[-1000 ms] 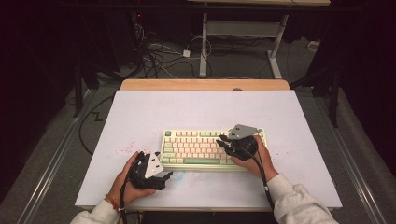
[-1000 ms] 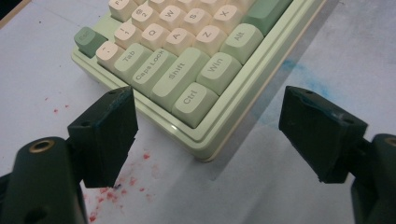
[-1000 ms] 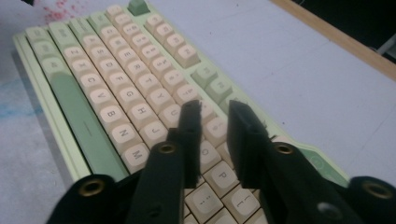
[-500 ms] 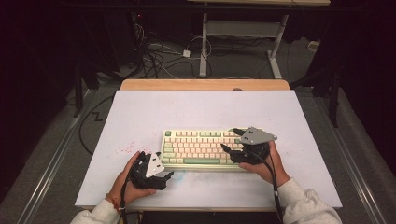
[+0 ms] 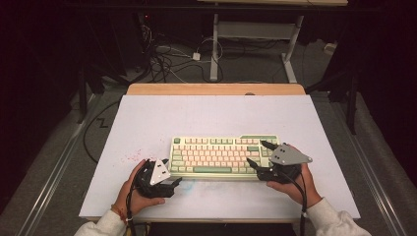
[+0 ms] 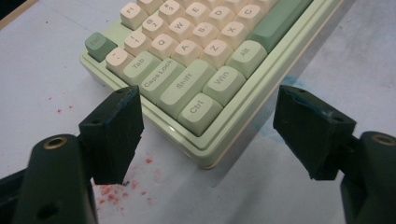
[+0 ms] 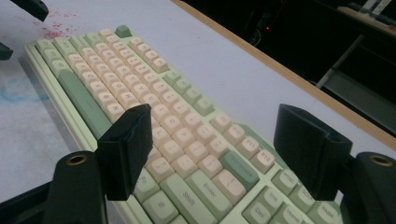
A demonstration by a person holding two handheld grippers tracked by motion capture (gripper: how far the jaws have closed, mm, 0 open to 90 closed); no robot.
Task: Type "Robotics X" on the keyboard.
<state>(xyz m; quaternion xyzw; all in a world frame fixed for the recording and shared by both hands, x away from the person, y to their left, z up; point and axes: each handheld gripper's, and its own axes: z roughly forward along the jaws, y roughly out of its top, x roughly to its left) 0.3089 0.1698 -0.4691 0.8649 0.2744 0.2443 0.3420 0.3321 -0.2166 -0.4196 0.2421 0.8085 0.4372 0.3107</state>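
Keyboard (image 6: 196,60) corner with Ctrl sits just ahead of my left gripper (image 6: 210,133), jaws spread, closing slightly, touching nothing. My right gripper (image 7: 212,154), just opened wide, hovers over Enter; bare table (image 5: 206,118) lies beyond

**Lab or test bench in a dark equipment room**

We read this as a recording lab, not a home. A white-topped work table with a pale wooden far edge (image 5: 216,89) stands lit against black surroundings. Behind it, tangled black cables and a white power adapter (image 5: 195,56) lie on grey carpet (image 5: 59,147). A white metal desk frame (image 5: 255,29) stands further back.
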